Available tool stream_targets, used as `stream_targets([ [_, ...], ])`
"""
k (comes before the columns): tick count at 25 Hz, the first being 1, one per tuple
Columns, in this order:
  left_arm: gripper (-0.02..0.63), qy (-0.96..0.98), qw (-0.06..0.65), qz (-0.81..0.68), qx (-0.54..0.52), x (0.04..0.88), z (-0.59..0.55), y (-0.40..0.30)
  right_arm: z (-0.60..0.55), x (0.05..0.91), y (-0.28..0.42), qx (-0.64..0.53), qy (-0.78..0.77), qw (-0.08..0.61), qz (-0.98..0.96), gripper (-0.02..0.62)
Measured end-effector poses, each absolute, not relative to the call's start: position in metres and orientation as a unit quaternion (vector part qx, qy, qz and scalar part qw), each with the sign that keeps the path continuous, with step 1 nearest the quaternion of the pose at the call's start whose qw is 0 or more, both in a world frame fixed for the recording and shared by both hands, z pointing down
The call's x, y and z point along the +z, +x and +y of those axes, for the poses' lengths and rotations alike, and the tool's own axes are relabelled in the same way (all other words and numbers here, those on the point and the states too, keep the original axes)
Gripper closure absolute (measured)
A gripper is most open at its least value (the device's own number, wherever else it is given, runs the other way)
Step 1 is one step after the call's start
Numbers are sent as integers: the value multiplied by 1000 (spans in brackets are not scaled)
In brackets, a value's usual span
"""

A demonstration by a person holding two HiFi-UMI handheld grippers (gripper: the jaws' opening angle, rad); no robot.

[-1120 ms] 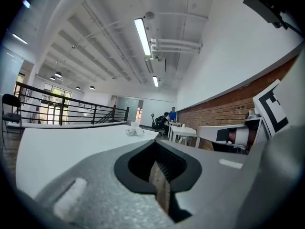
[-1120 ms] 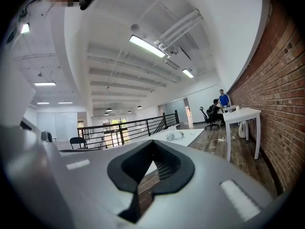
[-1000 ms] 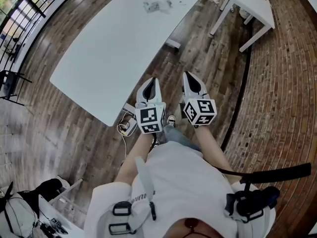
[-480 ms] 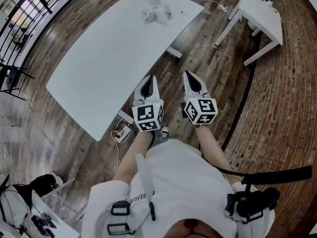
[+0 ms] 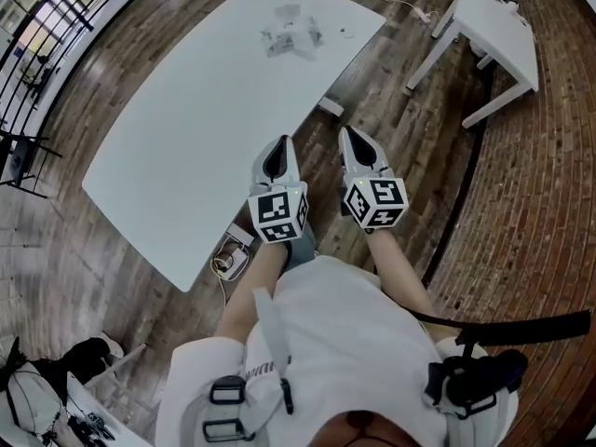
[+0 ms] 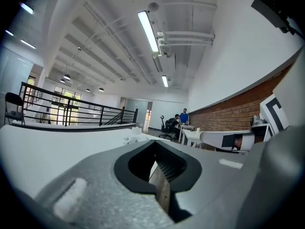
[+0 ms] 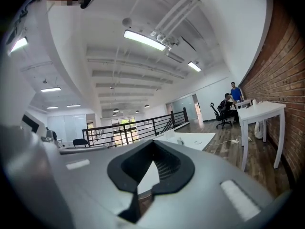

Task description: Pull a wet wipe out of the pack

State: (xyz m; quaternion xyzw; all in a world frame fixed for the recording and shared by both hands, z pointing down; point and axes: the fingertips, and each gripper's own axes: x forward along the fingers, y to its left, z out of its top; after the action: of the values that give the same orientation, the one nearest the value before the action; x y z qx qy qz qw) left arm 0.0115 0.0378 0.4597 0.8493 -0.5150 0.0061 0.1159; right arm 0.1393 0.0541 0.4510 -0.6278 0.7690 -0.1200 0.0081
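The wet wipe pack (image 5: 291, 35) lies as a pale crumpled shape near the far end of the long white table (image 5: 186, 128). Both grippers are held side by side over the wooden floor, beside the table's right long edge, well short of the pack. My left gripper (image 5: 283, 141) is shut with nothing in it, and so is my right gripper (image 5: 345, 130). In the left gripper view the pack (image 6: 133, 138) is a small white lump far ahead on the table top. The right gripper view shows the pack (image 7: 169, 136) equally far off.
A second white table (image 5: 494, 17) stands to the right over the floor. A power strip with cable (image 5: 231, 250) lies on the floor under the long table's edge. A black railing (image 5: 56, 17) runs along the left. People sit at a distant desk (image 6: 178, 123).
Both grippers have travelled forward along the table's side, still shut. The table's near corner has slid back toward the person, and the pack has shifted a little in view.
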Motion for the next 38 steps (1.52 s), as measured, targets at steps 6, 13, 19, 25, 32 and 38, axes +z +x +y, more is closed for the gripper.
stream_targets([
  [6,604,856,126,-501,13,469,-29,30,-11,456,149,-122,-633,-1,764,591],
  [13,604,859,140,-492,23,485,-96,45,-79,471,159,-135,-634,-5,762,591],
  [19,603,859,145,-490,21,490,-160,42,-153,476,150,-138,-627,-5,766,591],
  [25,604,852,152,-500,18,497,-196,25,-201,485,141,-139,-625,-28,767,591],
  [32,604,839,156,-521,13,497,-224,25,-231,492,147,-153,-606,-24,780,591],
  [38,604,832,151,-533,13,487,-245,42,-259,500,159,-160,-586,-45,793,591],
])
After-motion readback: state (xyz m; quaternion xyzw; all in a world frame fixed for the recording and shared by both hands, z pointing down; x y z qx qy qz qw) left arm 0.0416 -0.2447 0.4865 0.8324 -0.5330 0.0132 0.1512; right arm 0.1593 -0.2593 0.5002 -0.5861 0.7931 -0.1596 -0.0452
